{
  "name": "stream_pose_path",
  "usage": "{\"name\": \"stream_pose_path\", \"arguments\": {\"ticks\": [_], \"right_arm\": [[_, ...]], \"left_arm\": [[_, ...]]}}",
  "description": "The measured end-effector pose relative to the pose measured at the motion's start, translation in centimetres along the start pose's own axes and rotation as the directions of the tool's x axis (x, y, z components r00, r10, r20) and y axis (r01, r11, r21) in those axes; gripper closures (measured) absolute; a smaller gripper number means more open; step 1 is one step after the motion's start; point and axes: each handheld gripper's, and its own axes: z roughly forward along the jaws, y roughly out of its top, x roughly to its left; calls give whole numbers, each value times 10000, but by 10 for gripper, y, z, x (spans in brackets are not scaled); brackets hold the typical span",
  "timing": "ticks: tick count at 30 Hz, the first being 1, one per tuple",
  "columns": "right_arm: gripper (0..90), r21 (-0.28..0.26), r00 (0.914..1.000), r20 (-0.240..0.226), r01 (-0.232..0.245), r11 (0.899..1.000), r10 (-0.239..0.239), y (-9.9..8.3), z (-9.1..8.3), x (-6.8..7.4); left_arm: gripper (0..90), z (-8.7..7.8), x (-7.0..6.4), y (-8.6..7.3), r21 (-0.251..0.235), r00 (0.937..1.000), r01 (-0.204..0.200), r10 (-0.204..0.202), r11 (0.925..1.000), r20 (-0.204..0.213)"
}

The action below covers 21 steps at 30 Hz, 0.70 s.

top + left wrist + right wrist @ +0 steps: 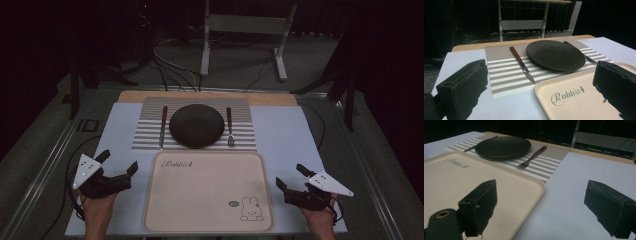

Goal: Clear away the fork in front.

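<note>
— Knife (163,127) first, or fork (230,127)? Both grippers sit at the near corners, either side of the tray (165,210).

— Each has one ahead of it. The left gripper (119,165) has its jaws spread wide with nothing between them, and the knife lies well beyond its tips, ahead and a little toward the right-hand jaw in the left gripper view. The right gripper (290,176) is just as wide and empty; the fork lies well ahead of it, off toward its left-hand jaw.

— Long axes?

— In the high view both run away from the person, roughly along the line each gripper would reach. Blade tip and tines point toward the jaws, red-brown handles at the far end. So I judge a crosswise grasp needs little turning of the hand.

— And the plate (196,125)?

— Between the two, on the striped mat (145,140), just beside each. It is about equally far from both grippers.

— Anything unclear?

— In the left gripper view the plate hides most of the fork, and the right-hand jaw cuts off the tray's corner. In the right gripper view the knife is a thin sliver behind the plate. I cannot tell whether either utensil touches the plate's rim.
</note>
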Motion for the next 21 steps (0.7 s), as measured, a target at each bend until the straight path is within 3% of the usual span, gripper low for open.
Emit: {"name": "stream_pose_path", "arguments": {"ticks": [8,21], "right_arm": [[111,29,9999,20,-172,9998,172,-1,2,-2],[108,37,9995,220,-215,9998,214,3,3,2]], "left_arm": [[2,5,-2,-2,218,9996,-251,254,9994,-113],[2,8,-2,-4,269,9997,-163,169,9995,-203]]}}
